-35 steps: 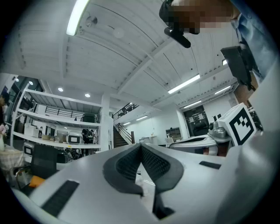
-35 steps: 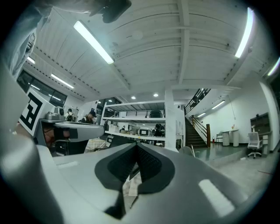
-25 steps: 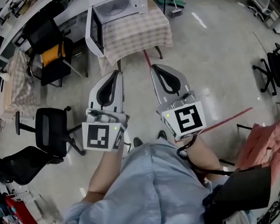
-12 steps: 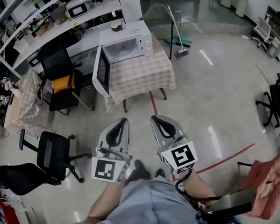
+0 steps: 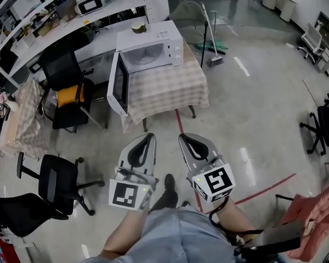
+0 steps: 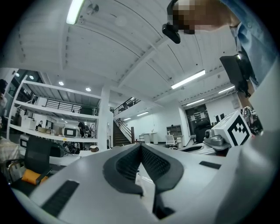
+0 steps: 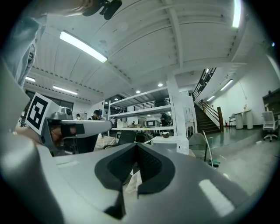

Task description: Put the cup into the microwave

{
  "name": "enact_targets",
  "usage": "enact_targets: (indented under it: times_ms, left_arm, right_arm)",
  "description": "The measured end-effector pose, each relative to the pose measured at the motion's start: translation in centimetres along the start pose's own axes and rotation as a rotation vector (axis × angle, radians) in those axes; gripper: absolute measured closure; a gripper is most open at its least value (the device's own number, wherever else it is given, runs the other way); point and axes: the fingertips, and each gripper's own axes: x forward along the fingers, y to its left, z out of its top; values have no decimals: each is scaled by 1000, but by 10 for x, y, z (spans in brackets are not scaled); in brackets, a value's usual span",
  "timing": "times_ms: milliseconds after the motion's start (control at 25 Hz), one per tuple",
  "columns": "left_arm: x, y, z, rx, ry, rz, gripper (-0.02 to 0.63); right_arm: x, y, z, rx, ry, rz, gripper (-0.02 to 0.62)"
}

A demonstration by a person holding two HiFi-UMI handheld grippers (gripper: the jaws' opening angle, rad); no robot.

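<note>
A white microwave [image 5: 149, 47] stands on a table under a checked cloth [image 5: 169, 87], and its door [image 5: 118, 87] hangs open to the left. A small round cup [image 5: 139, 28] sits on top of the microwave; it also shows in the left gripper view as the cup [image 6: 93, 149] and in the right gripper view as the cup [image 7: 166, 134]. My left gripper [image 5: 148, 136] and right gripper [image 5: 182, 137] are held side by side over the floor, well short of the table. Both point level towards it. Each has its jaws shut with nothing between them.
Black office chairs [image 5: 60, 175] stand at the left, one with an orange cushion [image 5: 67, 95]. A broom [image 5: 210, 34] leans beyond the table. Red tape [image 5: 263, 188] crosses the shiny floor. Another chair [image 5: 327, 123] and pink cloth [image 5: 319, 219] are at the right.
The microwave and its table have come fully into view further up the picture. Both grippers have moved together towards them, still shut and side by side.
</note>
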Motion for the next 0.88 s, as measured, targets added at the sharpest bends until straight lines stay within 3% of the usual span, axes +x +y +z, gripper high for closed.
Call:
enact_targets:
  times_ms: [520, 880]
  left_arm:
    - [81, 114, 7, -57, -77, -37, 601]
    - [111, 147, -4, -82, -84, -69, 601]
  right_arm:
    - [135, -38, 16, -17, 51, -36, 594]
    - [181, -54, 23, -30, 48, -51, 594]
